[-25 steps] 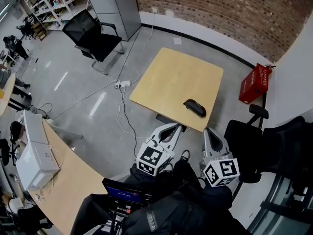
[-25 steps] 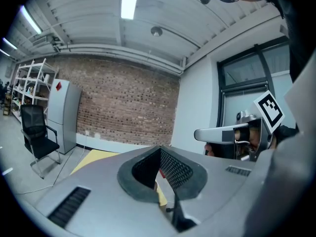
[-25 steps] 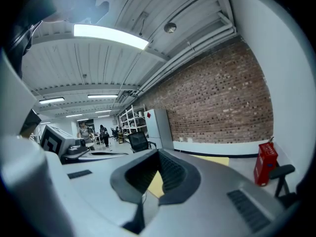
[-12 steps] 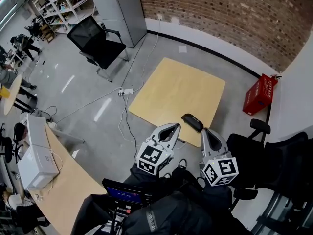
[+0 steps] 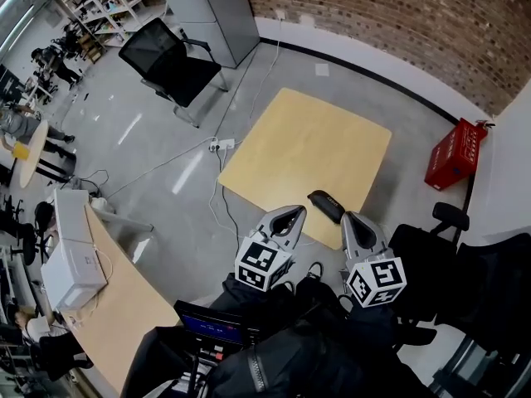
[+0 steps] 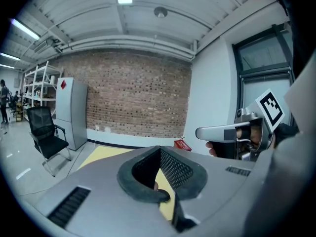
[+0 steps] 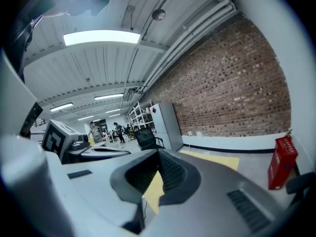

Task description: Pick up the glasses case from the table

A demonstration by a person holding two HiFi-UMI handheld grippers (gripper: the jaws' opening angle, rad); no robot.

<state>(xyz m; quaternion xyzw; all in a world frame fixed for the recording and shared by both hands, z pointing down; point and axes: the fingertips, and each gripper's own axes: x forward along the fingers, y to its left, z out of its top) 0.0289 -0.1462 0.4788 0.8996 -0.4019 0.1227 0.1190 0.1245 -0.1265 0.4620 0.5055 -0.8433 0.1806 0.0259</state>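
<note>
Seen from the head camera, the left gripper (image 5: pixel 292 213) and the right gripper (image 5: pixel 351 217) are held side by side low in the picture, both pointing toward 12 o'clock, each with a cube of black-and-white square markers at its rear end. Each gripper's own view shows its two grey jaws clenched, the tips meeting with nothing grasped and only a rounded, dark-padded gap left behind the tips. The glasses case (image 5: pixel 326 206), a dark oblong, lies on the table between the two sets of tips and just beyond them, at about 2 o'clock from the left tips and 10 o'clock from the right tips; neither gripper touches it. It sits close to the near edge of the pale wooden table (image 5: pixel 307 143), at roughly 5 o'clock on the tabletop, and it is the only thing there. In the left gripper view the right gripper appears at 3 o'clock with a hand around its handle; in the right gripper view the left gripper shows at 9 o'clock. Around the table is grey floor, with a white power strip (image 5: pixel 224 144) and trailing cables at 9 o'clock from the table. A red crate (image 5: pixel 455 153) stands at 3 o'clock beside a white wall, a black office chair (image 5: pixel 170 60) at 10 o'clock, a tall grey cabinet (image 5: pixel 211 2) at 11 o'clock, and a brick wall (image 5: pixel 398 23) runs across 12 to 2 o'clock. A curved wooden desk (image 5: pixel 116 305) carrying a white box (image 5: pixel 70 259) fills 8 o'clock
</note>
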